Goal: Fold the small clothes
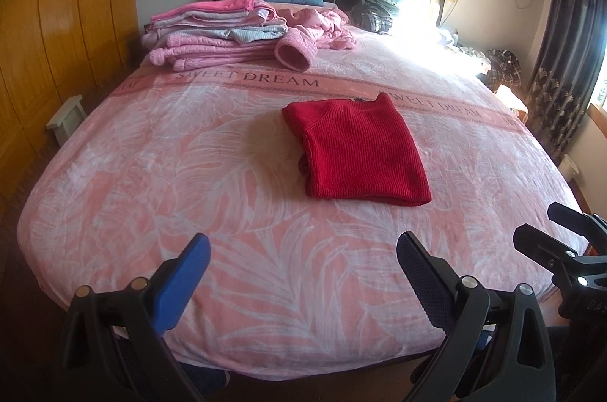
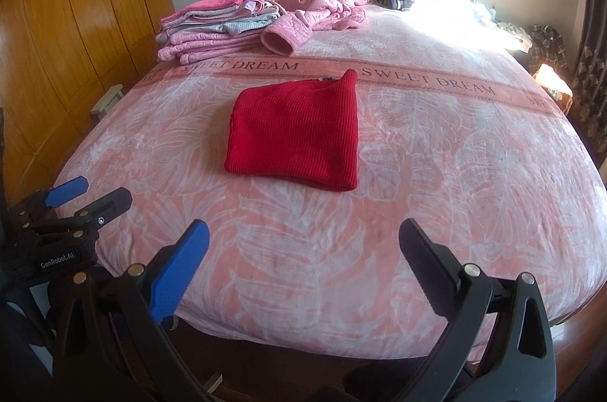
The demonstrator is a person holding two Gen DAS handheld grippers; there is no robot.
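A folded red sweater [image 1: 358, 151] lay on the pink bed [image 1: 151, 182]. The left gripper [image 1: 303, 246] and right gripper [image 2: 303, 231] hung wide apart, empty, near the bed's foot.

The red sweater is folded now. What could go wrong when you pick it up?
1. The red sweater is a loose fold on a soft blanket; lifted by one edge, it could fall open.
2. Both the left hand-held gripper and right hand-held gripper are open and empty, so a pinch might catch blanket too.
3. The pink stack looks uneven; adding it could tip it.
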